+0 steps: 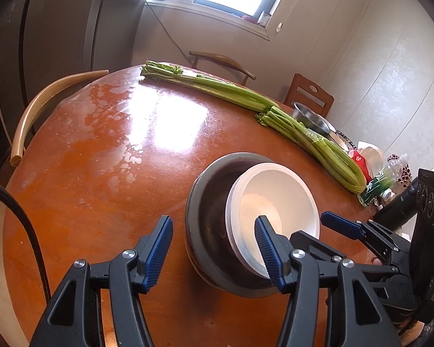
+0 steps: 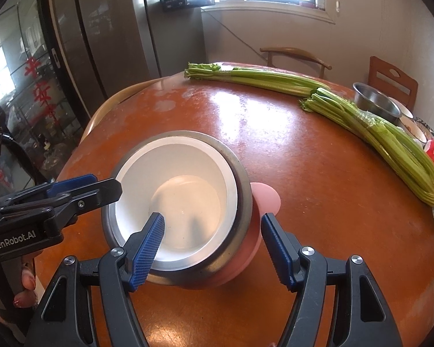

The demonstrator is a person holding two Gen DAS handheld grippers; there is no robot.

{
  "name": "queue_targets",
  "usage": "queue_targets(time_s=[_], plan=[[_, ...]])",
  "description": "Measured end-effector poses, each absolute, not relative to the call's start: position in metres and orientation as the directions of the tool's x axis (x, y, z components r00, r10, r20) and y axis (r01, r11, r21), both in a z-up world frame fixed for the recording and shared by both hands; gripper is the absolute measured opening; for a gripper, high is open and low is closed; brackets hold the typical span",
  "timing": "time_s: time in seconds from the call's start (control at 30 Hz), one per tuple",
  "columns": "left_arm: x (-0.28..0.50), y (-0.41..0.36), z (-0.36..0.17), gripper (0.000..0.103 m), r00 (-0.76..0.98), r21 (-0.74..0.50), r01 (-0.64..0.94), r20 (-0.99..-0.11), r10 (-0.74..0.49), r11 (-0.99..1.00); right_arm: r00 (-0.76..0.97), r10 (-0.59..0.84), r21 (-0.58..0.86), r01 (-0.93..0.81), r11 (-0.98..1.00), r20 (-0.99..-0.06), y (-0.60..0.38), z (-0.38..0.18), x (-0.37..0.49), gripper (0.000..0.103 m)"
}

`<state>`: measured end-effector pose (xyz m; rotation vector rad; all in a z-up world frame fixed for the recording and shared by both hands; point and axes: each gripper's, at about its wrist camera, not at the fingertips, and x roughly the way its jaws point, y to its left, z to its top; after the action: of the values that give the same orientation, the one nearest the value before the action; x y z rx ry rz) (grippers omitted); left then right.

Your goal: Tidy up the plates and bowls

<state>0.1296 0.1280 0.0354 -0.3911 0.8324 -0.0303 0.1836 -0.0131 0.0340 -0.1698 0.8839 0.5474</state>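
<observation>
"genrobot.ai" on left gripper (image 2: 72, 186), apart, right gripper (image 2: 214, 248) apart around nested white bowl (image 2: 185, 196)

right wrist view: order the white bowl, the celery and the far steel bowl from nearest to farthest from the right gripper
1. white bowl, nested in the stack, right in front of the right gripper, one finger over it
2. celery, right side of the table
3. far steel bowl, behind the celery, far right edge
</observation>
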Motion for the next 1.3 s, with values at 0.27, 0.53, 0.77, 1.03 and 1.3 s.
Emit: queue_targets(time_s=[0.27,0.53,0.77,1.03,1.3], plan=[[0.113,0.12,0.044,0.058,0.687,-0.325,-0.114,-0.709,-0.162,0.939,0.533,0.389,0.082,-0.509,0.857,-0.751,-0.023,0.045,0.168,0.072],[0.089,0.1,0.051,0.059,0.7,-0.276,-0.102,-0.703,-0.128,0.956,0.575,0.39,0.077,-0.492,0.867,-0.719,-0.041,0.054,0.138,0.072],[0.061,0.081,0.05,0.06,0.706,-0.225,-0.127,-0.705,-0.072,0.966,0.588,0.375,0.077,-0.468,0.88,-0.717,-0.062,0.045,0.106,0.072],[0.038,0.058,0.046,0.061,0.696,-0.204,-0.108,-0.714,-0.072,0.973,0.611,0.358,0.077,-0.435,0.897,-0.706,-0.082,0.038,0.072,0.072],[0.017,0.043,0.039,0.061,0.697,-0.179,-0.12,-0.716,-0.046,0.977,0.634,0.348,0.068,-0.422,0.904,-0.691,-0.097,0.031,0.043,0.072]])
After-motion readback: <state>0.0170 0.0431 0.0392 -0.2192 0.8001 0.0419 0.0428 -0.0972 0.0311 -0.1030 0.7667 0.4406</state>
